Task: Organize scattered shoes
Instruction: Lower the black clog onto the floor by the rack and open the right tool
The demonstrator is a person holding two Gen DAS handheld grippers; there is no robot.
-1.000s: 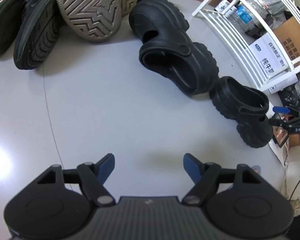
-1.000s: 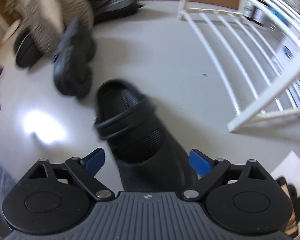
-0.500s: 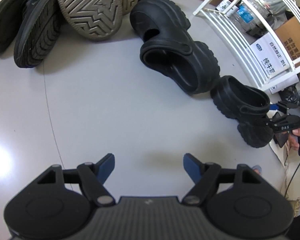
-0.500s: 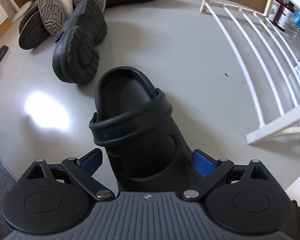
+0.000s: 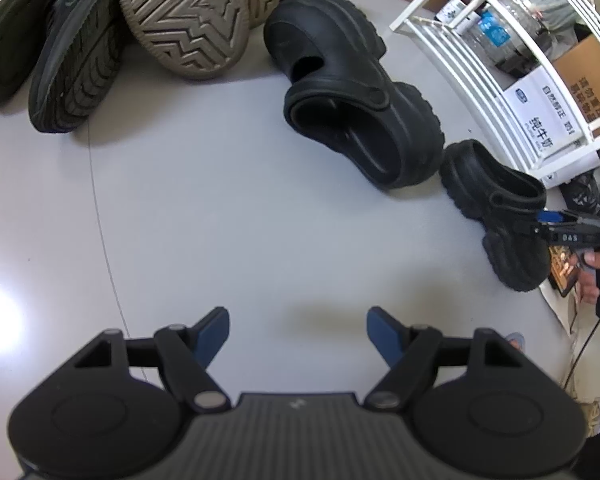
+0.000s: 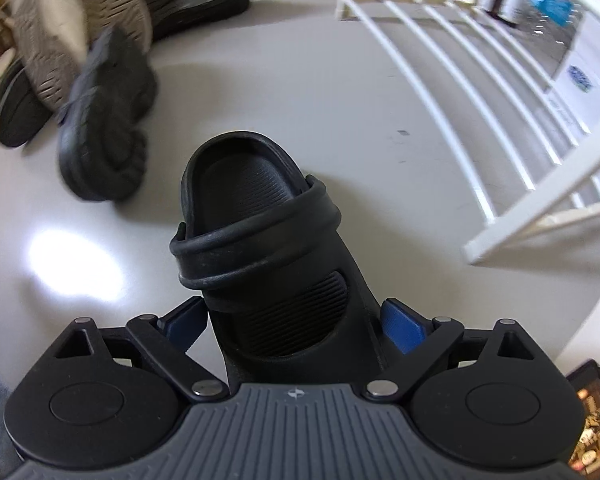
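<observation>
Now | my right gripper [image 6: 294,324] straddles the black clog [image 6: 268,248] near the white rack [image 6: 500,128], grip unclear | my left gripper [image 5: 298,332] gapes empty.

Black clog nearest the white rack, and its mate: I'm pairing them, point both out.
Black clog nearest rack [image 5: 496,208], left wrist view, heel strap.
Mate clog [image 5: 364,120], left wrist view, side wall.

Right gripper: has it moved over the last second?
Yes. The right gripper has closed in on the black clog, now between its fingers, which looks larger against the white rack.
</observation>
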